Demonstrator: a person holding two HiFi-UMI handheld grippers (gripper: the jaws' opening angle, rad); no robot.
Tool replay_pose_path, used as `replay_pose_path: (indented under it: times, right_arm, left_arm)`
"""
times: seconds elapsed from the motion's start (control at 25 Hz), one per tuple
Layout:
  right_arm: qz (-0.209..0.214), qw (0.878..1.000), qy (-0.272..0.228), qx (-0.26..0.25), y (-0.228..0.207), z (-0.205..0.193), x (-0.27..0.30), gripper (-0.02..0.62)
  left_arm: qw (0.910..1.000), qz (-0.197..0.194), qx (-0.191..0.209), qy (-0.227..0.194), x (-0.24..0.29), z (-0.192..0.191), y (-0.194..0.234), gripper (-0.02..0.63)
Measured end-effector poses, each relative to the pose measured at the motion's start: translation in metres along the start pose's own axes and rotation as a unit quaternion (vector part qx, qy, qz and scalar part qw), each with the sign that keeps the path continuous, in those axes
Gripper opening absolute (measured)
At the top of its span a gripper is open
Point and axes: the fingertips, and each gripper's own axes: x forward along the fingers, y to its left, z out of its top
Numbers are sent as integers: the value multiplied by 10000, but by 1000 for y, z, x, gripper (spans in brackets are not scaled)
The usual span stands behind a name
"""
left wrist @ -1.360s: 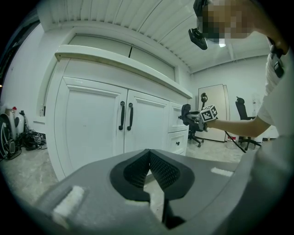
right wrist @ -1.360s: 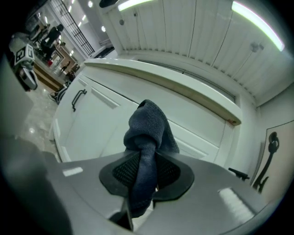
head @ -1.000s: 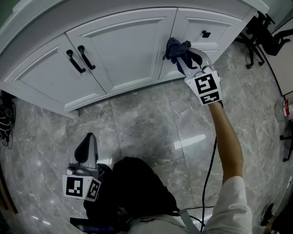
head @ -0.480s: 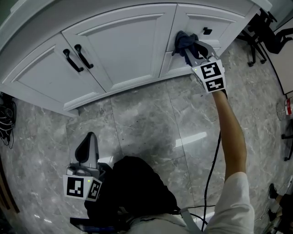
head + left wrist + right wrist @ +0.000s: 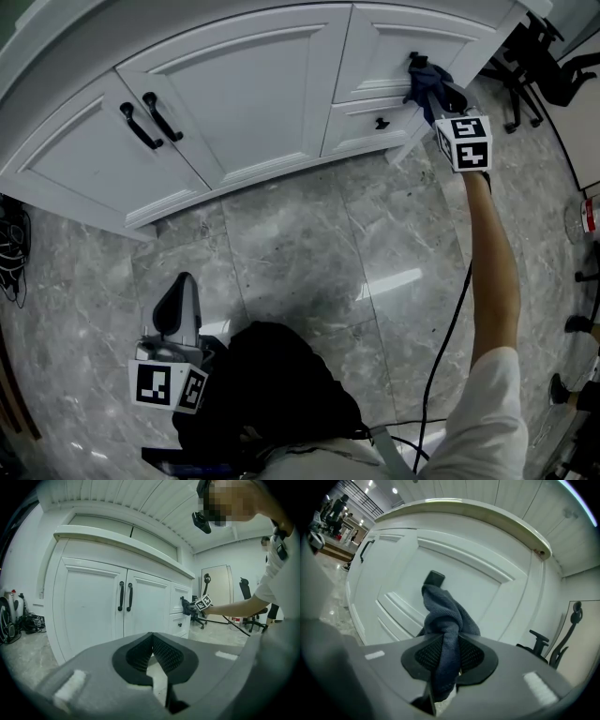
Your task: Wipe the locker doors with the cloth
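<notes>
Floor (image 5: pixel 309 244): glossy grey marble tile, glare patch right of centre. White locker cabinet (image 5: pixel 244 103) stands on it along the far side, plinth on the tiles. Black office chairs (image 5: pixel 553 70) far right. Dark cable tangle (image 5: pixel 11 253) at the left edge. Red-labelled container (image 5: pixel 587 221) at the right edge, well apart from the cabinet.

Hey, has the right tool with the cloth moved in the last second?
Yes. The right tool carried the cloth rightward, from the door seam to the black knob.
</notes>
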Motion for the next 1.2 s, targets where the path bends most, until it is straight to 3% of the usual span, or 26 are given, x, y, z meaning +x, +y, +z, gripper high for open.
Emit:
replay_pose_path:
  times: [0.24,0.44,0.64,0.88,1.04,1.2]
  right_arm:
    - [-470,9975,355,388,-42,-35,1,81]
    - [-500,9978,129,407,-29,-30,-12,81]
    - [-159,9989,-367,248,26,-5,-39,81]
    - [743,9941,-779,-141,130,28,-42,81]
    - [1171,9890,-817,-390,179,38,-21,81]
    - [1273,9894,-585,-389,193,30,6,81]
  left_arm:
    - [10000,48,-4,3,-1,0,3,2]
    - [10000,76,-6,2,-3,0,6,2]
    - [10000,33,-25,-6,-3,-2,6,2]
    - [10000,-34,-54,-5,-2,-4,2,2]
    - [10000,7,-43,-20,-3,-3,3,2]
    - [10000,56,-35,-7,-4,-2,6,2]
